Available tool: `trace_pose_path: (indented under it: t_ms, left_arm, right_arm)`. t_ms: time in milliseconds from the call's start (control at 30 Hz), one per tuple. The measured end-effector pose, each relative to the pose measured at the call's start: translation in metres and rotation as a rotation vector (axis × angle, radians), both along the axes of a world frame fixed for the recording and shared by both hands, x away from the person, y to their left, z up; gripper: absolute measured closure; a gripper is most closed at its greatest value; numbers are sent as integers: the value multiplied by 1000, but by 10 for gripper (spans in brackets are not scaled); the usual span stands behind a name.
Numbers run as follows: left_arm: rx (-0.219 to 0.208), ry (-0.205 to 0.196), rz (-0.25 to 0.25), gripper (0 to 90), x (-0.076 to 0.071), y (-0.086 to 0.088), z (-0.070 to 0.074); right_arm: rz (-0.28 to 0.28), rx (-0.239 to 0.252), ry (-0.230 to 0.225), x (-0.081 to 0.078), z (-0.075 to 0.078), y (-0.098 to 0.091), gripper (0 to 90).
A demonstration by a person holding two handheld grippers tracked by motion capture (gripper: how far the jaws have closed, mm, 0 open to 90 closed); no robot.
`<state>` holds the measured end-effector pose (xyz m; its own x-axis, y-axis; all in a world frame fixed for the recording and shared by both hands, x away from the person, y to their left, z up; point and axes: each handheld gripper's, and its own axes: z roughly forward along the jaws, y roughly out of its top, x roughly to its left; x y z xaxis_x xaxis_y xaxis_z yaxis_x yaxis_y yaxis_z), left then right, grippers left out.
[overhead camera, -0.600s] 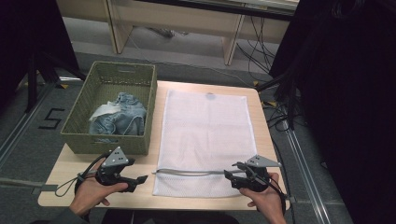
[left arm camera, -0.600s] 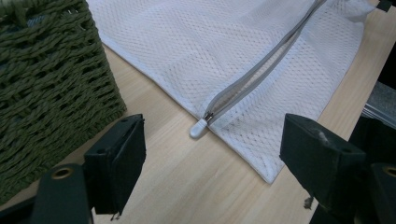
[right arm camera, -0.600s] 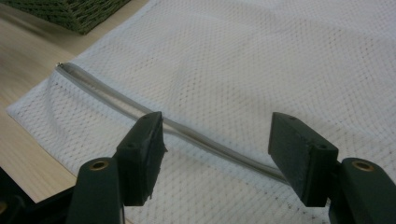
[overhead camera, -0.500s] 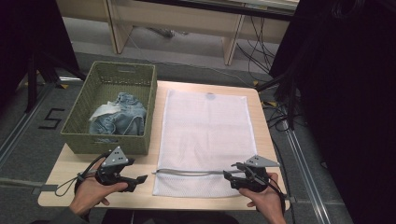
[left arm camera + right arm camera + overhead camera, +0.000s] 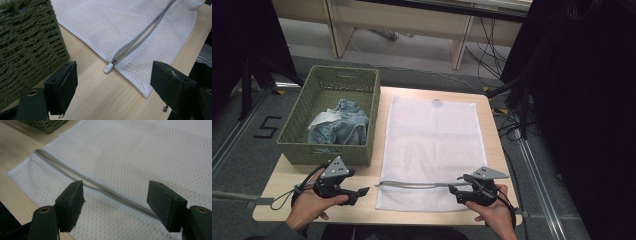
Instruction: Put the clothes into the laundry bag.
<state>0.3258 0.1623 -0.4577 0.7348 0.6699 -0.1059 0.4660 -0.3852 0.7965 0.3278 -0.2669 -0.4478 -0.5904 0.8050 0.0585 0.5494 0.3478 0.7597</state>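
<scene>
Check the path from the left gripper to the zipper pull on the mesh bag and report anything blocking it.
Nothing visible blocks it. The left gripper is open, and bare table lies between its fingers and the white zipper pull at the mesh bag edge. The green basket stands off to the side.

Your right gripper (image 5: 452, 189) now sits a touch farther toward the zipper (image 5: 414, 184) of the white mesh bag (image 5: 432, 145) than a moment ago, its jaws spread over the grey tape. Your left gripper (image 5: 364, 190) shows no clear shift that I can make out.
</scene>
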Motion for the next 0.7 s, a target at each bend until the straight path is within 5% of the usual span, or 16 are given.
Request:
trace_pose_path:
  t_ms: [233,433,700]
  left_arm:
    - [1,1,-2,212,0,0,0]
    - [4,12,13,211,0,-1,0]
    - [7,14,1,211,2,-1,-1]
  right_arm:
    - [24,-37,-3,6,-6,4,296]
    - [51,-73,64,18,-18,22,294]
    - [113,-138,60,35,-27,34,297]
